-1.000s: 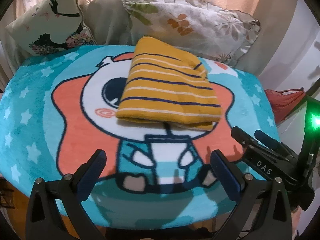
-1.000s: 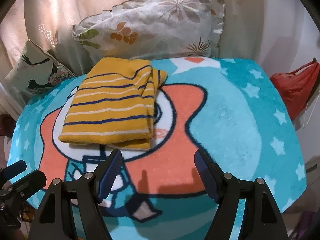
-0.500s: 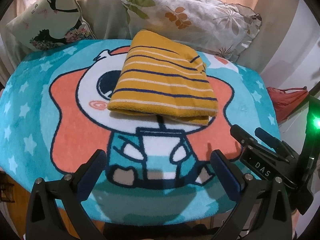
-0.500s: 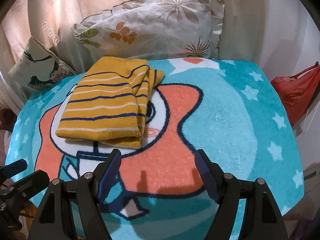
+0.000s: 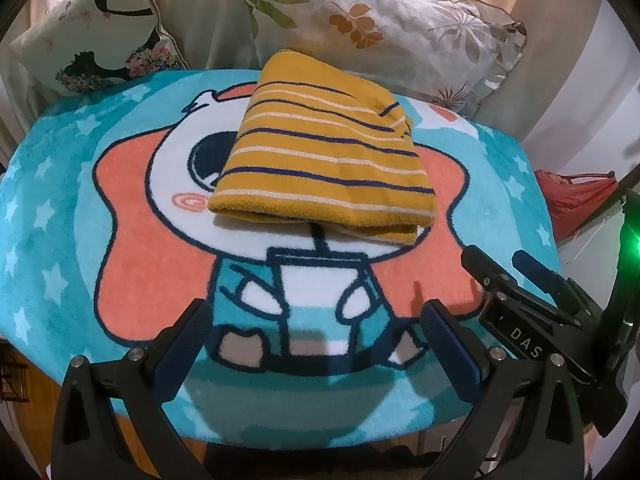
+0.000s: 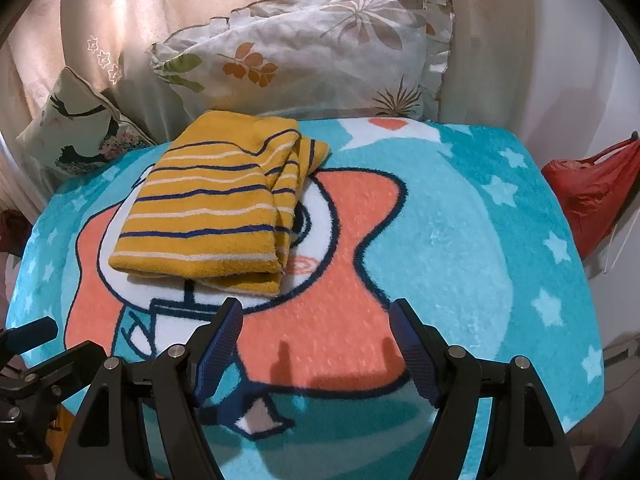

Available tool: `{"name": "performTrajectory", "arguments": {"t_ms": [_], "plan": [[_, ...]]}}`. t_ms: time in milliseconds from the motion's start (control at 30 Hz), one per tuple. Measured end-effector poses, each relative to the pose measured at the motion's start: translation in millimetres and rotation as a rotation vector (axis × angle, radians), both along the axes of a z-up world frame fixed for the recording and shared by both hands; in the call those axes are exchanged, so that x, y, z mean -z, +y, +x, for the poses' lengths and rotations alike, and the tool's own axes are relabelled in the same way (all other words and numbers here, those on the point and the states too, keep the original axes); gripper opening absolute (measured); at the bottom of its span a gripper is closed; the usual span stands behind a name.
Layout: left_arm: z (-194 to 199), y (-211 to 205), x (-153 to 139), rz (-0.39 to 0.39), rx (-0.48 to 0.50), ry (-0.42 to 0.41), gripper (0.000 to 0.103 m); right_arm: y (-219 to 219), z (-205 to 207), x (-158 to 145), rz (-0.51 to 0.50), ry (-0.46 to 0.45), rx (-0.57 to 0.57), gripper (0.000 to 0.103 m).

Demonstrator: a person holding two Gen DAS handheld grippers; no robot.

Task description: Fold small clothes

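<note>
We see the folded garment [image 5: 324, 152] lying on the blanket [image 5: 52, 216] that covers the tabletop, toward the far edge and nearer the far left corner in the right wrist view. Our left hand-held gripper [image 5: 316, 344] hovers over the near edge with its jaws spread wide and nothing between them; the garment sits ahead of it, well apart from the fingertips, about centred between the two fingers. Our right hand-held gripper [image 6: 316, 348] is also spread and holds nothing; the garment [image 6: 216, 208] lies ahead and to its left, with the near hem close beyond the left fingertip but not touching it. In the left wrist view the right hand-held gripper [image 5: 520, 280] shows at the right side, beside the near right corner.

The garment is mustard yellow with thin navy and cream stripes running across it. It is folded into a thick, roughly rectangular stack, several layers showing at the near hem and along its right side, where the edges are stepped and a little uneven. It covers part of the cartoon face printed on the blanket.

The letters "DAS" read in white on the right hand-held gripper's body in the left wrist view.

Two pillows [image 6: 304, 52] lean behind the far edge, one with leaf prints. A red bag [image 6: 588, 196] hangs off to the right.
</note>
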State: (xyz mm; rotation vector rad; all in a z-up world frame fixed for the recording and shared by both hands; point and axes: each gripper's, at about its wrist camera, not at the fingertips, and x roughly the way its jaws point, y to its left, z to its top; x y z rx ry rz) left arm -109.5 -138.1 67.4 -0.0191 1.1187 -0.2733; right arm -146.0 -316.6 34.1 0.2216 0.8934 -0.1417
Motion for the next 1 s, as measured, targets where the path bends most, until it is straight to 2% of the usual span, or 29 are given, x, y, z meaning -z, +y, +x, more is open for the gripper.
{"name": "performTrajectory", "arguments": {"t_ms": [633, 867, 1000], "plan": [[-3, 6, 0, 0.005, -0.022, 0.0, 0.103, 9, -3, 0, -0.008, 0.001, -0.013, 0.08], [-11, 5, -15, 0.09, -0.051, -0.126, 0.103, 9, -6, -2, -0.011, -0.007, -0.008, 0.08], [-14, 1, -20, 0.12, -0.038, -0.166, 0.103, 9, -6, -2, -0.009, -0.006, -0.011, 0.08]]}}
